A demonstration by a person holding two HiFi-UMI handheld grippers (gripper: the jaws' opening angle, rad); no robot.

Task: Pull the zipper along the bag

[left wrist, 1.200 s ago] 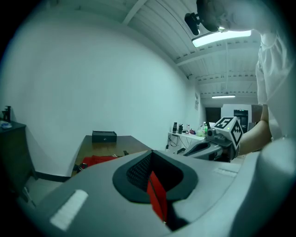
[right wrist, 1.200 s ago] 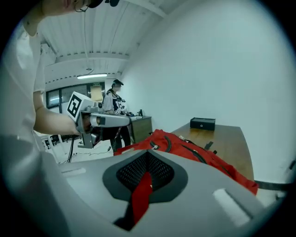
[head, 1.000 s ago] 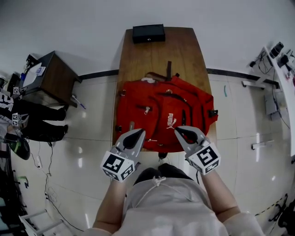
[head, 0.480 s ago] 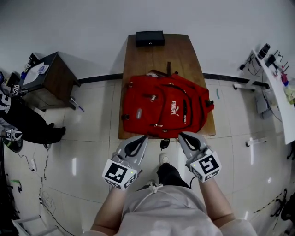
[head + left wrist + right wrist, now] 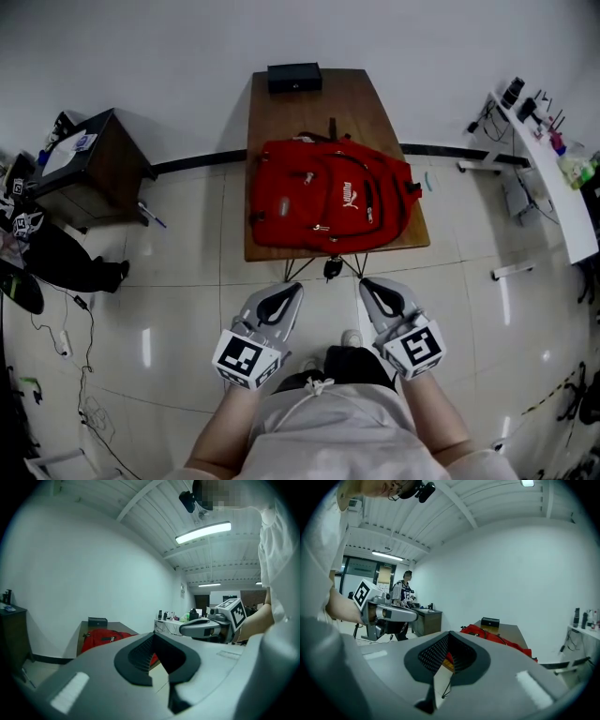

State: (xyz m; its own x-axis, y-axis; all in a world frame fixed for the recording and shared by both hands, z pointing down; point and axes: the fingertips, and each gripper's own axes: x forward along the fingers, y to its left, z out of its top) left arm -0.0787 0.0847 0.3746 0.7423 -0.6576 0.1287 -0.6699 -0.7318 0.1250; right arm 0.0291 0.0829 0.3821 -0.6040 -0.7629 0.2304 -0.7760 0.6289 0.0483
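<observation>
A red backpack (image 5: 323,202) lies flat on the wooden table (image 5: 328,103), with black zipper lines and small silver pulls on its front. Both grippers hang over the floor on the near side of the table, well apart from the bag. My left gripper (image 5: 292,288) is shut with nothing in it, and so is my right gripper (image 5: 367,283). In the left gripper view the shut jaws (image 5: 153,634) point toward the backpack (image 5: 101,638), far off. The right gripper view shows the shut tips (image 5: 449,633) with the backpack (image 5: 490,633) behind them.
A black box (image 5: 293,77) sits at the table's far end. A dark cabinet (image 5: 89,164) stands to the left, with a person in black (image 5: 42,248) beside it. A white bench (image 5: 548,150) with bottles runs along the right. Cables lie on the tiled floor.
Both grippers have drawn back from the backpack's near edge to over the floor. The bag now sits farther from me and looks smaller.
</observation>
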